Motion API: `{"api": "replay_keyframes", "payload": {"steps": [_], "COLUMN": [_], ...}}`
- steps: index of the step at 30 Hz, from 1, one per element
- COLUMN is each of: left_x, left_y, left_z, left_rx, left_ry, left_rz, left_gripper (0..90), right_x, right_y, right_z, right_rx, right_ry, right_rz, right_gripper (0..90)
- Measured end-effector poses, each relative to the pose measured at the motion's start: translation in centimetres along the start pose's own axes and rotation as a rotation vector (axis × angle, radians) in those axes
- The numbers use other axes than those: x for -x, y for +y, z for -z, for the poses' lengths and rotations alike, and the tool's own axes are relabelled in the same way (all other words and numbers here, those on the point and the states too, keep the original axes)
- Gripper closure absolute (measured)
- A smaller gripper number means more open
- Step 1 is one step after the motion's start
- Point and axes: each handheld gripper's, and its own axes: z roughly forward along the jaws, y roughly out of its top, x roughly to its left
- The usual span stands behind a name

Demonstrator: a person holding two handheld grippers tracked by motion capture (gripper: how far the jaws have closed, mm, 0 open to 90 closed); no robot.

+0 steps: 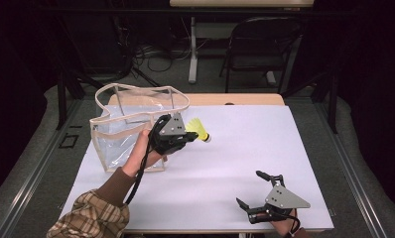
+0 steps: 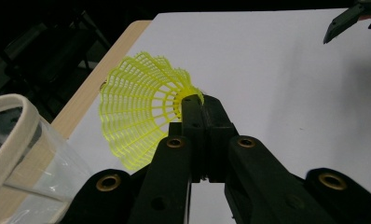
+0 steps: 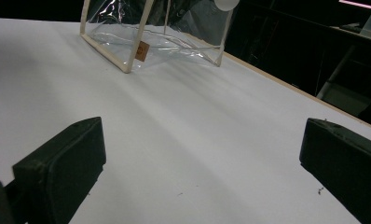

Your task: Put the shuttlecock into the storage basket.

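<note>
A yellow shuttlecock [image 1: 198, 129] with a white cork tip hangs above the white table, just right of a clear plastic bag [image 1: 131, 124] with cream trim. My left gripper [image 1: 189, 137] is shut on the shuttlecock; in the left gripper view the jaws pinch the narrow neck of the yellow skirt [image 2: 141, 105], near the bag's rim [image 2: 16, 112]. My right gripper [image 1: 252, 188] rests open near the table's front right edge, nothing between its fingers [image 3: 62, 163]. The bag [image 3: 160, 32] stands far ahead of it in the right gripper view.
The white table top [image 1: 255, 139] has free room in its middle and right. A strip of bare wood [image 1: 235, 99] runs along the far edge. Beyond it stand a dark folding chair [image 1: 260, 44] and a table leg [image 1: 193, 49], with cables on the floor.
</note>
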Motion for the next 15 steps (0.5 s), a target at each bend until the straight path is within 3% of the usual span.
{"api": "replay_keyframes", "payload": {"steps": [15], "left_x": [-0.8], "left_y": [1.6], "left_z": [0.3], "left_rx": [0.019], "left_ry": [0.007], "left_rz": [-0.015], "left_gripper": [89.7], "right_x": [0.0], "right_y": [0.0], "right_z": [0.0], "right_rx": [-0.002], "right_ry": [-0.002], "right_rz": [0.001], "right_gripper": [0.0]}}
